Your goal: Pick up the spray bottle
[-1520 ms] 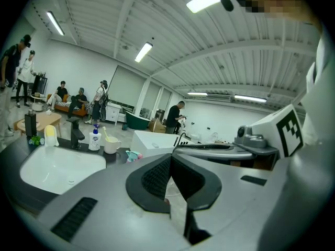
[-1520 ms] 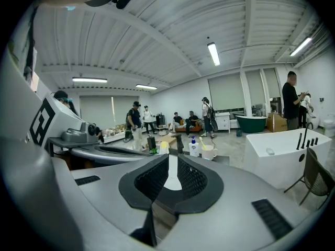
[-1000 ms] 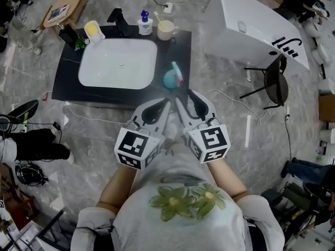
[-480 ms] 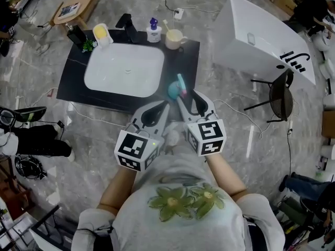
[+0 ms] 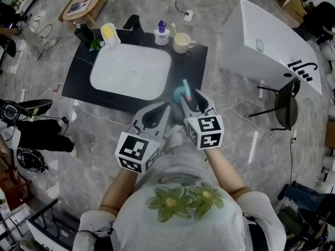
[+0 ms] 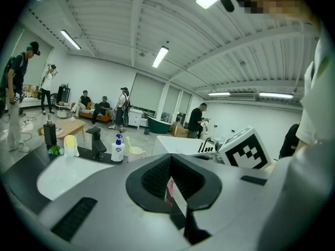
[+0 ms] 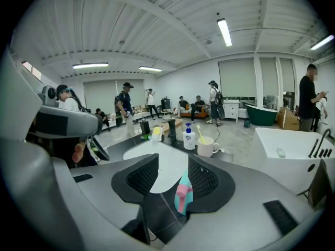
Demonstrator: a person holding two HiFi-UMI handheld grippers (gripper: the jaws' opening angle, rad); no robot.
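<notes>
The spray bottle (image 5: 180,92) is teal with a pink trigger and stands on the black counter (image 5: 84,82), right of the white basin (image 5: 104,80). My right gripper (image 5: 190,95) reaches it from the near side. In the right gripper view the spray bottle's head (image 7: 184,191) stands between the wide jaws of that gripper (image 7: 172,163). The jaws have just been opening, and the pads do not press on it. My left gripper (image 5: 166,105) hangs just left of the bottle, its tips together with nothing in them (image 6: 170,158).
At the counter's back stand a black faucet (image 5: 133,22), a soap pump bottle (image 5: 161,34), a cream mug (image 5: 181,43) with a toothbrush and a yellow holder (image 5: 109,32). A white bathtub (image 5: 272,51) and a black chair (image 5: 286,106) are at the right. Cables lie on the floor.
Both grippers have come nearer the counter. The right gripper moved forward and down until the bottle's head stands between its jaws, which look wider apart than before.
</notes>
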